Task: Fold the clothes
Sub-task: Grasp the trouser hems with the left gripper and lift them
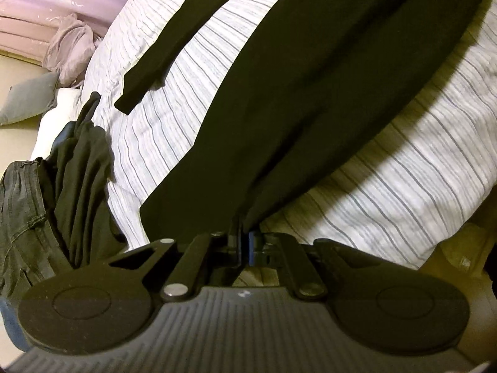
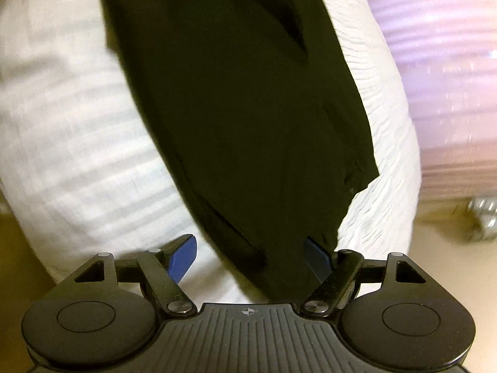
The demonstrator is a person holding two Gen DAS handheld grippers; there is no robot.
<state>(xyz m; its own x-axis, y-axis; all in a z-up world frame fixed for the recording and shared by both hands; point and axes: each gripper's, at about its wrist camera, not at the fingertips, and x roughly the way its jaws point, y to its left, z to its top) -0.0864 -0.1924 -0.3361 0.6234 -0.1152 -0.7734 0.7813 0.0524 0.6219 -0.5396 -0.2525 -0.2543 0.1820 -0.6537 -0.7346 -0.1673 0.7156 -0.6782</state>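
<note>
On the bed w/ a striped sheet (image 1: 192, 71), a long-sleeved black garment (image 1: 295, 93) lies spread out, one sleeve (image 1: 161, 52) stretched toward the upper left in the left wrist view. Left claw (image 1: 243, 239) is pinched together on the garment's near edge, cloth bunching into folds right at the tips. Beside the bed's left edge: a pile of dark clothes (image 1: 80, 180) and grey denim (image 1: 21, 217), plus a grey pillow (image 1: 31, 98) and crumpled lilac cloth (image 1: 70, 48) further back.

Right wrist view is blurred. Right claw (image 2: 251, 258) stands wide apart, blue pads (image 2: 183, 258) showing on both sides. Same black garment (image 2: 242, 108) hangs/lies btwn the fingers; its near corner touches the right-hand pad, but nothing is clamped. Left-hand pad sits clear of the cloth, over white sheet (image 2: 68, 124). Pinkish-lilac surface (image 2: 447, 77) fills the right bkgd, and a small shiny object (image 2: 483, 217) sits low by the edge, too blurred to ID.
</note>
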